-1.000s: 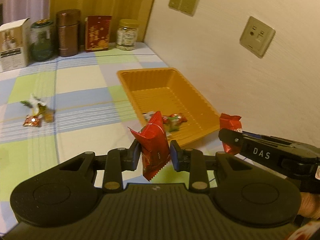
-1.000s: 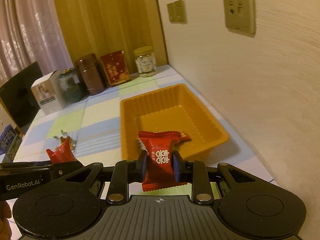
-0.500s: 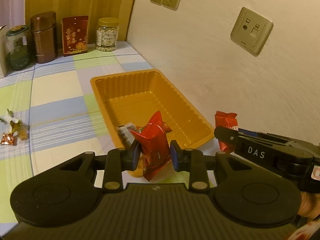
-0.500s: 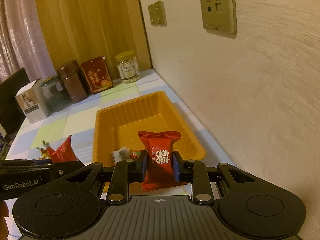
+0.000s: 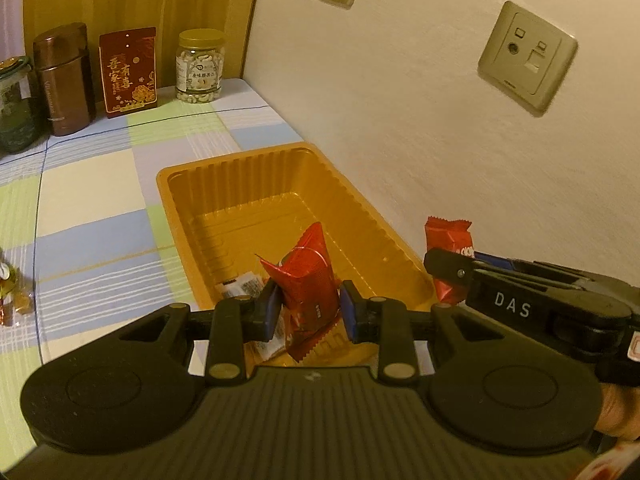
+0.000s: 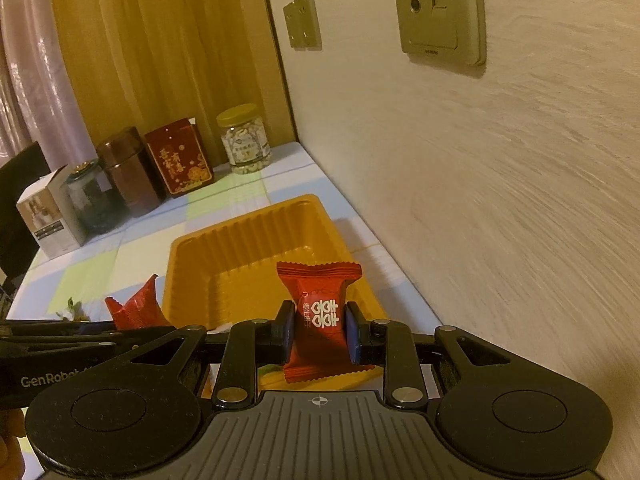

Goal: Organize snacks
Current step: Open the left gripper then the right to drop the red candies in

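- Two red snack packets, each clamped in a tool: left tool holds one packet above the orange tray; right tool holds another at the tray's near rim.
- Risk: released at the rim, the right packet may fall onto the worktop.
- Tray holds a few small wrapped snacks.

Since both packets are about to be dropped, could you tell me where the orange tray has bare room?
The orange tray is bare across its far half, toward the jars. Its near end is crowded: wrapped snacks lie below the left gripper and its red packet.
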### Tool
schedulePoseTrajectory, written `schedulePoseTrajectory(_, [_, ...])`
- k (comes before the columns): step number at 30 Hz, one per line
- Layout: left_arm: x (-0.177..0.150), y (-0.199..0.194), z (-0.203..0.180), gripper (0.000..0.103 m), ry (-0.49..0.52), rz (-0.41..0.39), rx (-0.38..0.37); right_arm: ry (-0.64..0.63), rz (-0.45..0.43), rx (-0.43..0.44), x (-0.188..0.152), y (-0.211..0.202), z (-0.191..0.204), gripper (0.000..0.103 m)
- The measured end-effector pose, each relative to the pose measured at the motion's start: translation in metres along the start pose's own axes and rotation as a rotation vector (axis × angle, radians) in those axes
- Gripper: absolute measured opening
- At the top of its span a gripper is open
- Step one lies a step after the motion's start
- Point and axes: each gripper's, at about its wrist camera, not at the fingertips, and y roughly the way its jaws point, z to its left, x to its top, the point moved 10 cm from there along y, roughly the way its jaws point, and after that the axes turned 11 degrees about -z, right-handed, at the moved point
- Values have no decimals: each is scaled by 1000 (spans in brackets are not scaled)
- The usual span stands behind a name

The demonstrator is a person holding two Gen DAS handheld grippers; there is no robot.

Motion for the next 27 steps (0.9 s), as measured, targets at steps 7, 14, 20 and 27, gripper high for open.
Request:
schedulePoseTrajectory(7, [1, 20, 4, 28, 9, 16, 3, -10, 14, 3, -3, 15, -2, 27])
schedulePoseTrajectory(14, [0, 37, 6, 28, 13, 33, 1, -12, 26, -6, -5, 31, -4, 27])
schedulePoseTrajectory(20, [0, 49, 10, 40, 1, 44, 11, -6, 28, -11, -5, 36, -5, 27])
schedulePoseTrajectory(27, [-3, 40, 28, 40, -23, 31, 39, 1, 31, -9, -7, 33, -4, 27])
